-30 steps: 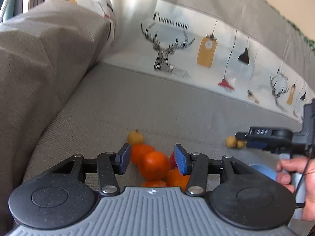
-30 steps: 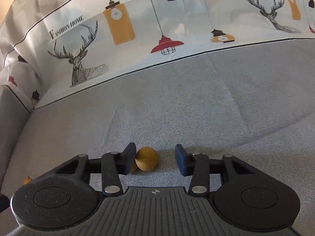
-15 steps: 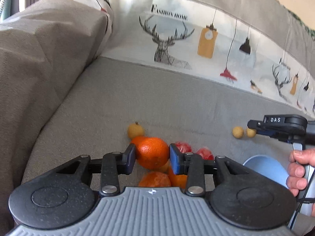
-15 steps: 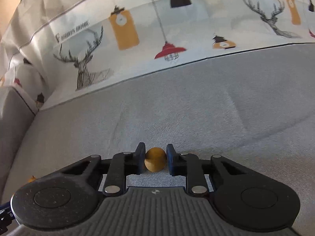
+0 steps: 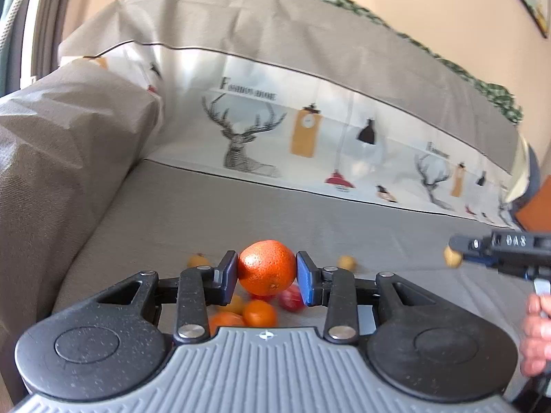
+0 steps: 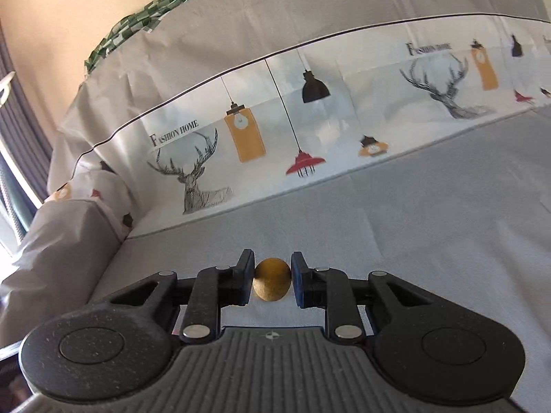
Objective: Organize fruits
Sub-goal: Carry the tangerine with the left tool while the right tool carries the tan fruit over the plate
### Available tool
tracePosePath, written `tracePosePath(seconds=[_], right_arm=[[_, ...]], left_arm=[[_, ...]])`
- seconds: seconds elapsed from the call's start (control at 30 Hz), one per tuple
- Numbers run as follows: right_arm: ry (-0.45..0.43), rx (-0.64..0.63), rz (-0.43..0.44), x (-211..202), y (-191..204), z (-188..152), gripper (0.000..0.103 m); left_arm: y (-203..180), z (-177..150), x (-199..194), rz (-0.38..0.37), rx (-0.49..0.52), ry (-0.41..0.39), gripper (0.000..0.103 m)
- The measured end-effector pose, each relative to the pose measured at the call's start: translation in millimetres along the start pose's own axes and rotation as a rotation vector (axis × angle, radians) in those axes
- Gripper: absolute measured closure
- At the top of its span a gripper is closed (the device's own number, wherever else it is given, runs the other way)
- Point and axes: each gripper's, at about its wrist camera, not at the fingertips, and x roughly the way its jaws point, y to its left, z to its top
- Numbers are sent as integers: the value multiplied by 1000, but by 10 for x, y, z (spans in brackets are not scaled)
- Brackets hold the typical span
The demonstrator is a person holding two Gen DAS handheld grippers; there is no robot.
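The left gripper [image 5: 267, 277] has its fingers clenched on a round orange citrus fruit [image 5: 267, 267], lifted clear of the pile of orange and red fruits [image 5: 258, 309] on the grey sofa seat [image 5: 241, 213], presumably for sorting. The right gripper [image 6: 272, 278] pinches a small brownish-yellow round fruit [image 6: 271, 278] above the seat.

"FASHION HOME" printed on sofa cover [image 6: 310, 110]; beside deer drawing
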Motion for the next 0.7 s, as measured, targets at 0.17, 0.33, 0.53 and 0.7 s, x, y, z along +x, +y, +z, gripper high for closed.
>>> tracePosePath(seconds=[0.17, 0.33, 0.53, 0.7], right_arm=[[11, 34, -8, -490, -62, -317, 79], [54, 26, -11, -716, -69, -696, 79], [88, -62, -54, -677, -12, -811, 79], [124, -70, -71, -552, 16, -860, 79]], left_arm=[[-325, -140, -175, -52, 132, 6, 63], [-791, -414, -289, -107, 346, 14, 63], [-1070, -739, -114, -165, 410, 116, 63], [-1066, -827, -14, -177, 440, 144, 63]])
